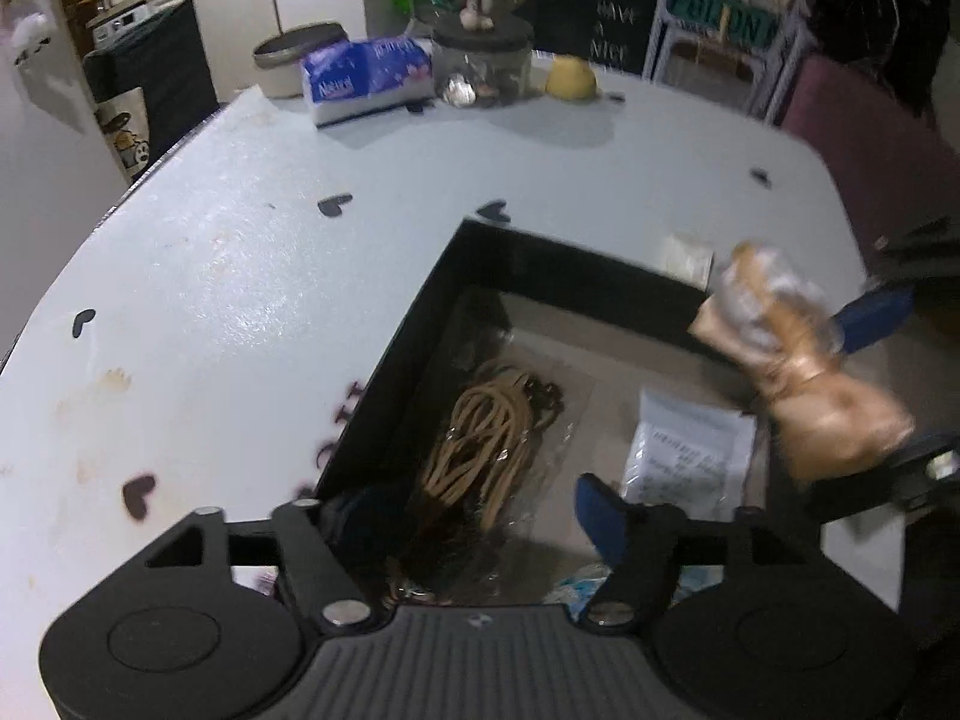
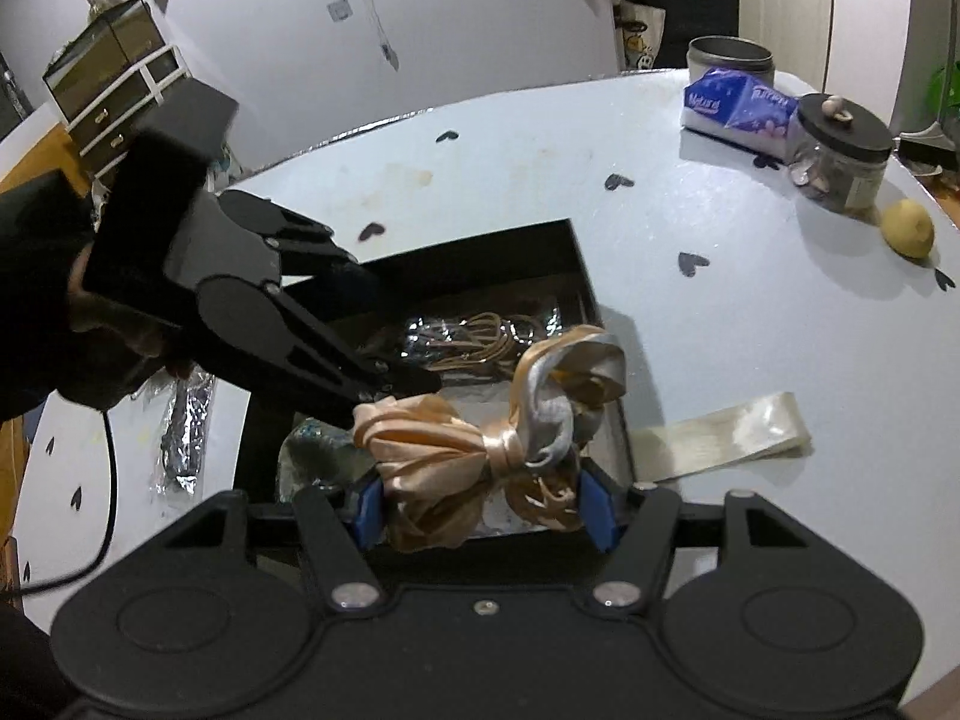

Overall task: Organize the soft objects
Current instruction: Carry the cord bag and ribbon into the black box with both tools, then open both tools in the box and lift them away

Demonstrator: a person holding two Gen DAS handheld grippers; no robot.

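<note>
A black open box (image 1: pixel 540 276) (image 2: pixel 540 246) sits on the white table. Inside lie a bagged coil of tan cord (image 1: pixel 486 438) (image 2: pixel 480 336) and a white printed packet (image 1: pixel 690 456). My right gripper (image 2: pixel 483 504) is shut on a peach and grey satin ribbon bow (image 2: pixel 474 450) and holds it over the box's near edge; the bow also shows in the left wrist view (image 1: pixel 798 372). My left gripper (image 1: pixel 468 516) is open and empty, its fingers over the box's left part. It shows in the right wrist view (image 2: pixel 408 381) beside the bow.
A cream ribbon strip (image 2: pixel 732 429) lies on the table right of the box. At the far edge stand a tissue pack (image 1: pixel 366 78) (image 2: pixel 738 108), a grey tin (image 1: pixel 288 60), a black-lidded jar (image 1: pixel 480 60) (image 2: pixel 840 156) and a lemon (image 1: pixel 570 79) (image 2: pixel 909 228). A foil-wrapped item (image 2: pixel 186 432) lies left.
</note>
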